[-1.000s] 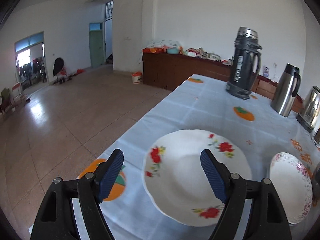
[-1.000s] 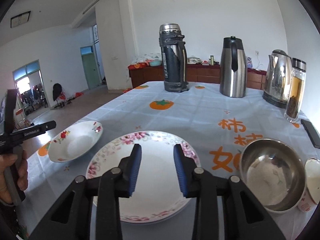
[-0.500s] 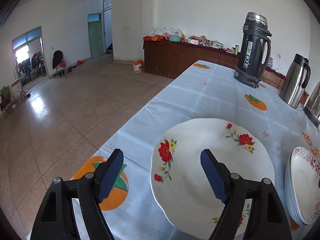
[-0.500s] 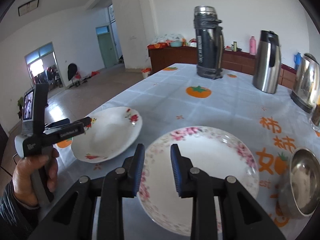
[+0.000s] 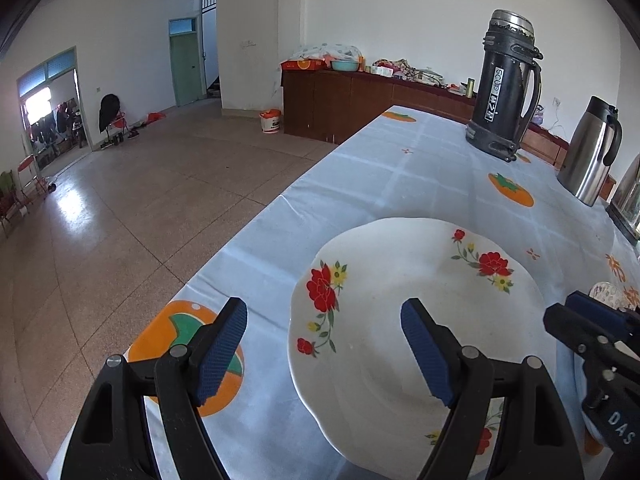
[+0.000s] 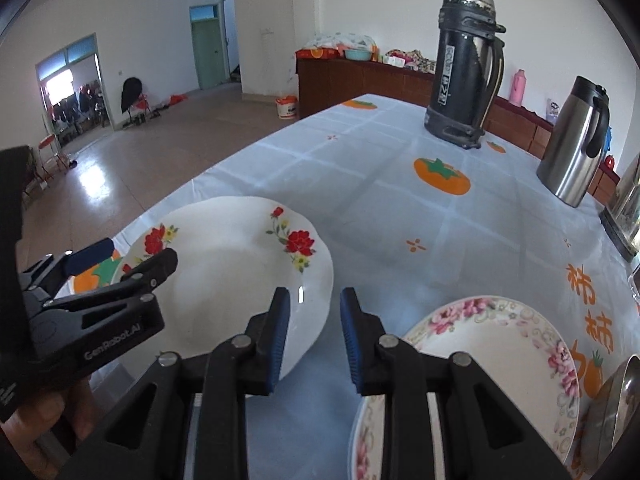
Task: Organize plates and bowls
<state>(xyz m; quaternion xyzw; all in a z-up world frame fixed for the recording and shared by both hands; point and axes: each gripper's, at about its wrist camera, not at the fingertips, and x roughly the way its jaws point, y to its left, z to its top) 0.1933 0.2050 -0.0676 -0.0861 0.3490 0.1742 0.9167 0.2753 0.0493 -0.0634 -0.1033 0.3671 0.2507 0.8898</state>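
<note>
1. White scalloped plate with red flower sprays (image 5: 416, 312): lies flat on the pale blue tablecloth with orange persimmon prints (image 5: 400, 176), near the table's edge by the floor
2. Left gripper (image 5: 324, 352), black frame with blue pads: jaws spread wide over the near rim of the red-flowered plate, one finger above the cloth and the other above the plate's well; nothing clasped
3. Right gripper (image 6: 314, 332): jaws narrow, having just been closing, nothing between them; it hangs over the bare cloth between the two plates
4. White plate with a pink floral rim (image 6: 492, 364): just to the right of the red-flowered plate, apart from it
5. Stainless steel bowl (image 6: 616, 412): at the right edge, beside the pink-rimmed plate
6. Tall black thermos flask (image 5: 506, 84) and steel jug with black handle (image 5: 590, 156): upright at the far end
</note>
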